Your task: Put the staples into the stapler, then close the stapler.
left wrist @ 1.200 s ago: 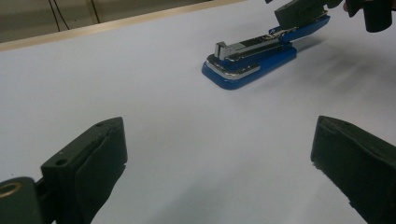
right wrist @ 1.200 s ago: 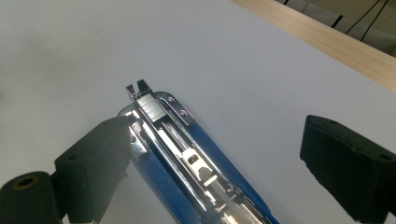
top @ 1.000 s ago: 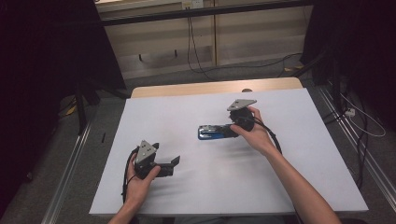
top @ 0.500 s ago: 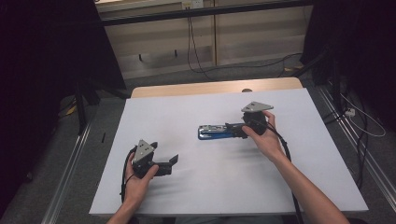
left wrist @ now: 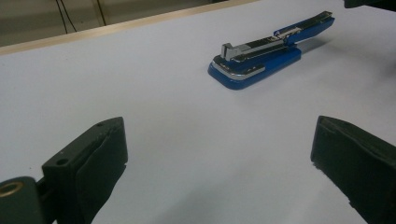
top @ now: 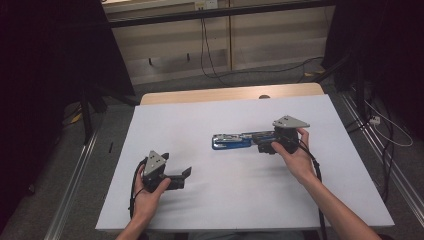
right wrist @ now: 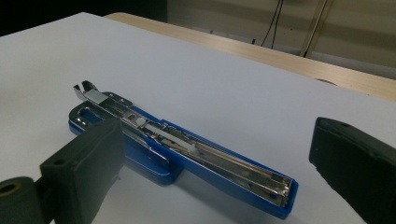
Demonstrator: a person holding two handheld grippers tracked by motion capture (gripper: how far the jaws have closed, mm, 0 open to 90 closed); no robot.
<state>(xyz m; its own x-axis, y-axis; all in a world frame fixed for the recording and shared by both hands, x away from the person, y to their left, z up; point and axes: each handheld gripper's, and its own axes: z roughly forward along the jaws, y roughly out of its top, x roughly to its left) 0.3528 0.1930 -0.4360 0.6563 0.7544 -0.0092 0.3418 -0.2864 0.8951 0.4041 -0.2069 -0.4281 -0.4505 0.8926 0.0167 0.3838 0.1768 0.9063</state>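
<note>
the blue stapler (right wrist: 177, 149) is lying opened out flat near the middle of the white table (top: 210, 210), top arm swung back so the metal staple channel faces up. the right gripper (right wrist: 219, 154) sits over it with jaws spread wide, holding nothing, one jaw just in front of the base and the other off to the far side. the left gripper (top: 185, 175) rests well apart near the table's front edge, jaws released too (looking at the stapler from a distance). my worry: if the right jaws close on the hinged arm it could flop or slide on that smooth surface, and pinching the open channel might jam the spring pusher.
</note>
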